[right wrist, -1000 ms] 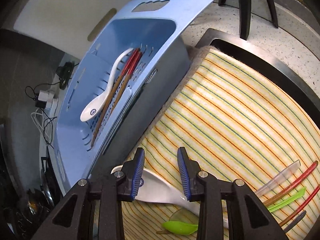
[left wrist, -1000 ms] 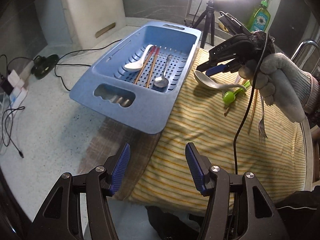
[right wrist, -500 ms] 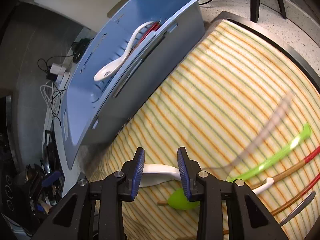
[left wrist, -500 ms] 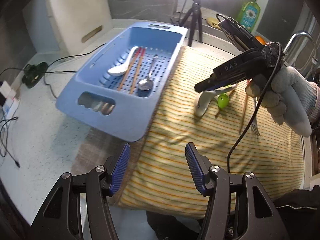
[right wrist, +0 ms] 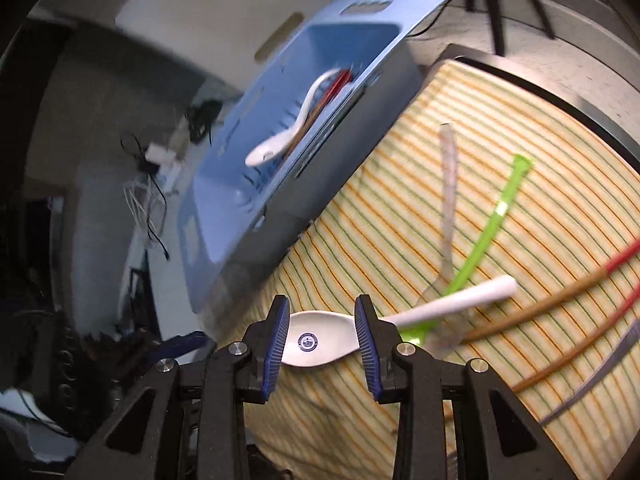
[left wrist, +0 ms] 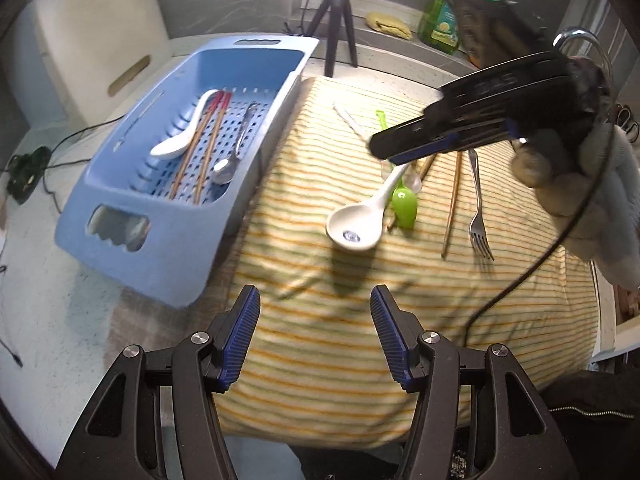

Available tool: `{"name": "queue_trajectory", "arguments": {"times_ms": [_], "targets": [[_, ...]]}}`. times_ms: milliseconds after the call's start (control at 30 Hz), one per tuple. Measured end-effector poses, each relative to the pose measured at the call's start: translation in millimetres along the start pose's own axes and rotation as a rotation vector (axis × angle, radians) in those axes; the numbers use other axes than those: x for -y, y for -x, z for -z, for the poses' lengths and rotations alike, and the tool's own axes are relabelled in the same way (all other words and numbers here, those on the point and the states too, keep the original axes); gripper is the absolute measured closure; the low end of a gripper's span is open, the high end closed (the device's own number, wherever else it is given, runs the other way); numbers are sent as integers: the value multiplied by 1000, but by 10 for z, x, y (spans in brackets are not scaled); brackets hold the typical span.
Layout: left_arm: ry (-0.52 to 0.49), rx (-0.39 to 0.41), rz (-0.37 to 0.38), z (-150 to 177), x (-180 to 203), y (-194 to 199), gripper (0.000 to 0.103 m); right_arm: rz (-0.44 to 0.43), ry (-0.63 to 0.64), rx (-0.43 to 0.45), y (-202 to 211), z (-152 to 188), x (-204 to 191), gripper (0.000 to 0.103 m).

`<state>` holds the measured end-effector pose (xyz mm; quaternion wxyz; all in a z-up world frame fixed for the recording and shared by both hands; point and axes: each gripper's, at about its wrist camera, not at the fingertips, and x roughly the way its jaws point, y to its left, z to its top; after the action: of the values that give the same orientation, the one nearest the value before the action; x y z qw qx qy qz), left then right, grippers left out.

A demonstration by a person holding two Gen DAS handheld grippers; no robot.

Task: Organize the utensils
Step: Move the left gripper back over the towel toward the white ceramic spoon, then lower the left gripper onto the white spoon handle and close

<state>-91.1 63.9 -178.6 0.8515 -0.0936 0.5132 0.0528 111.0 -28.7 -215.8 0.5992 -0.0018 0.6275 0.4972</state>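
A blue basket (left wrist: 168, 276) (right wrist: 224, 216) at the left holds a white spoon (left wrist: 180, 144), red-tipped chopsticks (left wrist: 204, 148) and a metal spoon (left wrist: 230, 164). On the striped towel (left wrist: 320, 360) lie a white ceramic spoon (left wrist: 354, 226) (right wrist: 312, 338), a green spoon (left wrist: 404, 204) (right wrist: 488, 232), a clear plastic spoon (left wrist: 350, 118) (right wrist: 448, 200), chopsticks (left wrist: 452, 204) (right wrist: 560, 292) and a fork (left wrist: 478, 216). My right gripper (left wrist: 384, 148) (right wrist: 322, 308), in a gloved hand, hovers over the white spoon's handle, jaws partly open and empty. My left gripper (left wrist: 314, 320) is open and empty above the towel's near edge.
A tripod (left wrist: 340, 28), a green soap bottle (left wrist: 442, 16) and a yellow sponge (left wrist: 388, 22) stand at the back. A white cutting board (left wrist: 100, 40) leans behind the basket. Cables (left wrist: 24, 168) lie on the counter at left. A faucet (left wrist: 580, 38) curves at the right.
The right gripper has drawn back to the right and risen over the towel; the white spoon's bowl now shows between its fingers. The left gripper has slid rightward toward the towel. Utensils lie unmoved.
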Motion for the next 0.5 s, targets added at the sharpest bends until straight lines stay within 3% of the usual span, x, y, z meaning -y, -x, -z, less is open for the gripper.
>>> {"name": "queue_trajectory", "arguments": {"times_ms": [267, 500], "targets": [[-57, -41, 40, -147, 87, -257, 46, -8, -224, 73, 177, 64, 495, 72], [-51, -69, 45, -205, 56, -416, 46, 37, -266, 59, 5, -6, 615, 72]]}}
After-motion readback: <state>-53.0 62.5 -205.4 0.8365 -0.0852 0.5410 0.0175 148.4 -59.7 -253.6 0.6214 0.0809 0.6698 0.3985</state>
